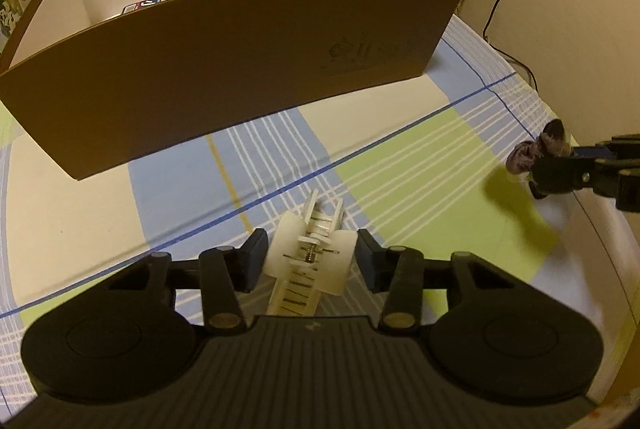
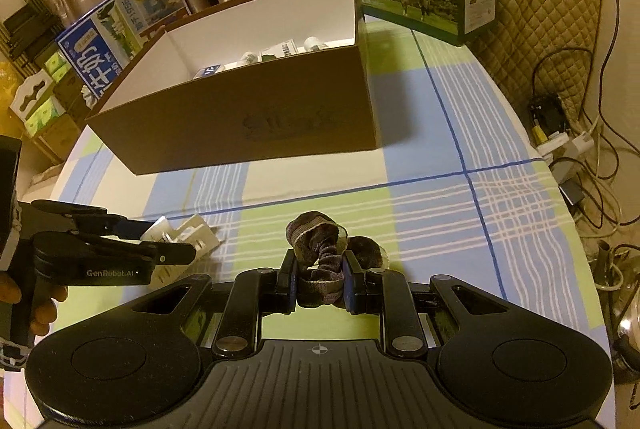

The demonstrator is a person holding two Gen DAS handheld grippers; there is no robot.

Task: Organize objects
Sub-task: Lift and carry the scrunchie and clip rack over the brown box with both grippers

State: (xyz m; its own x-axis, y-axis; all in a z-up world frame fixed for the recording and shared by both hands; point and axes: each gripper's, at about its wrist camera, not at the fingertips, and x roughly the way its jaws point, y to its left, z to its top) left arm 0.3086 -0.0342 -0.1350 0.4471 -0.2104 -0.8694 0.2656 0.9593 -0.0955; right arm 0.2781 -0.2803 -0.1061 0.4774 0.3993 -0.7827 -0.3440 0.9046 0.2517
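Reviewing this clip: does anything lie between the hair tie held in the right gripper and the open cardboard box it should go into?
Nothing visible does. The right gripper is shut on the purple hair tie; only bare checked tablecloth separates it from the cardboard box. The box's tall near wall must be cleared from above.

The left hand-held gripper (image 1: 311, 261) hangs low in front of the box (image 1: 224, 69) with its fingers spread wide either side of a white clip (image 1: 310, 261), not touching it, while the right hand-held gripper (image 2: 320, 287), off to its right, is clamped on a dark scrunchie (image 2: 320, 253).
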